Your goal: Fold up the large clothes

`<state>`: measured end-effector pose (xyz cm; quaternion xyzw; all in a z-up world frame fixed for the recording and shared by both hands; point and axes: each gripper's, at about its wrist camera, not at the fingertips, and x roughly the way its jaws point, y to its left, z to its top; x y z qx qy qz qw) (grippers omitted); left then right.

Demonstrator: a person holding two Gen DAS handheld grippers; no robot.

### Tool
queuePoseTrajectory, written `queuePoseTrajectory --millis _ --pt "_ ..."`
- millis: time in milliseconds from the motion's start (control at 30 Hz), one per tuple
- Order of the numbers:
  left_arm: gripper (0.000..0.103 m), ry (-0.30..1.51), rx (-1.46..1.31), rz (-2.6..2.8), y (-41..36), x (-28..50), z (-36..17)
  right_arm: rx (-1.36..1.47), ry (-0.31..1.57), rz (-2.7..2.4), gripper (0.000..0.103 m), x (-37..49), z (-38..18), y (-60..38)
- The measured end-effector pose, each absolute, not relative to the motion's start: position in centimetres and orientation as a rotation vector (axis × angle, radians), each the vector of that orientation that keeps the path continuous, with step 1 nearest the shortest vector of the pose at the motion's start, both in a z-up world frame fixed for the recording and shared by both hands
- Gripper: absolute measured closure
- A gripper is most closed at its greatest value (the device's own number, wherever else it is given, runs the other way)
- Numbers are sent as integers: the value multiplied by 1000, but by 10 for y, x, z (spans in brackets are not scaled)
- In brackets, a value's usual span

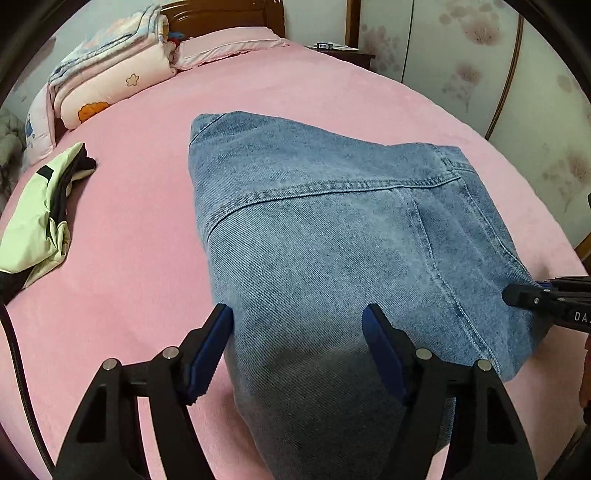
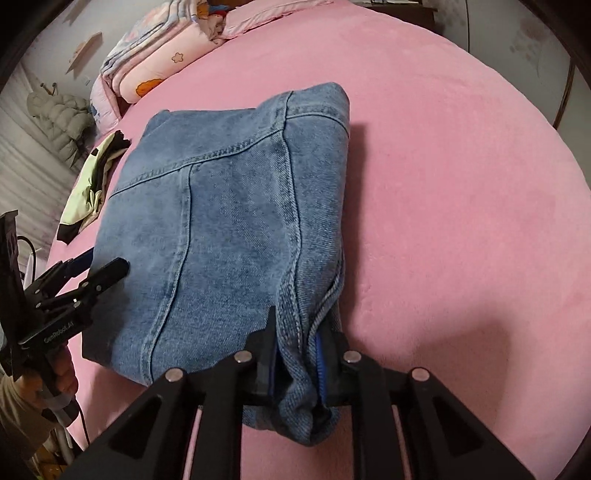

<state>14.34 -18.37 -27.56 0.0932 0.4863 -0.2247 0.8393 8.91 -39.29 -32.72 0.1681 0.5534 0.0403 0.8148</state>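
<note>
A folded blue denim garment (image 1: pixel 332 229) lies on the pink bed (image 1: pixel 140 240). My left gripper (image 1: pixel 299 347) stands open over its near left corner, the denim running between the blue pads (image 1: pixel 207 354) without being pressed. In the right wrist view the same gripper (image 2: pixel 105 271) hovers at the garment's left edge, held by a hand. My right gripper (image 2: pixel 297 354) is shut on the denim garment (image 2: pixel 229 206), pinching a bunched fold of its near right corner. Its black tip (image 1: pixel 517 295) shows at the garment's right edge in the left wrist view.
A pale green and black garment (image 1: pixel 40 221) lies crumpled at the bed's left. A folded pink quilt (image 1: pixel 110 70) and a pillow (image 1: pixel 229 44) sit by the wooden headboard (image 1: pixel 221 14). A nightstand (image 1: pixel 343 51) and patterned doors (image 1: pixel 480 74) stand to the right. A puffy coat (image 2: pixel 61 118) hangs left.
</note>
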Motion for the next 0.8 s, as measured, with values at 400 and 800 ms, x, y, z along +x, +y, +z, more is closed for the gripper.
queuePoseTrajectory --millis 400,800 --pt "23 1055 48 -477 -159 192 -220 203 1088 35 70 129 -242 -386" --pt "50 1132 -21 -504 -204 272 -255 115 1162 89 76 246 -300 -355"
